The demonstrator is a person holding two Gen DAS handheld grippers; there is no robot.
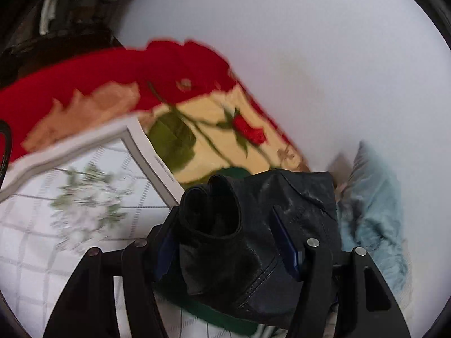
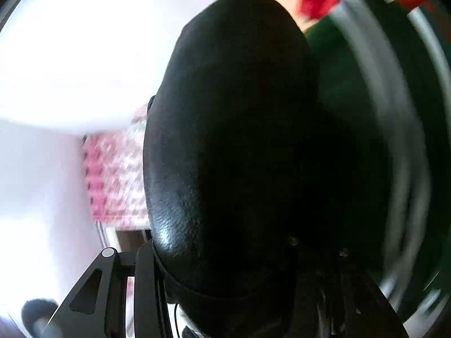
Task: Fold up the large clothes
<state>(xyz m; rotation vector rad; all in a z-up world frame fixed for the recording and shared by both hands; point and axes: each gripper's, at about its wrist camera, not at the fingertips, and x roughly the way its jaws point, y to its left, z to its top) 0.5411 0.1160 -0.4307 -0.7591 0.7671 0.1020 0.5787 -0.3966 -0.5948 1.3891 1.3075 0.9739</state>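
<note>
A black leather-like garment (image 1: 253,225) is bunched between the blue-padded fingers of my left gripper (image 1: 228,233), which is shut on it and holds it above the bed. In the right wrist view the same black garment (image 2: 225,140) bulges close to the lens and fills the middle of the frame. My right gripper (image 2: 231,276) is shut on it; the right finger is hidden in the dark fabric.
A red and cream rose-print blanket (image 1: 197,118) lies on the bed beside a white checked sheet with a flower print (image 1: 70,211). A light blue cloth (image 1: 375,202) lies at the right. A white wall (image 1: 310,42) stands behind. A pink patterned curtain (image 2: 115,174) shows at left.
</note>
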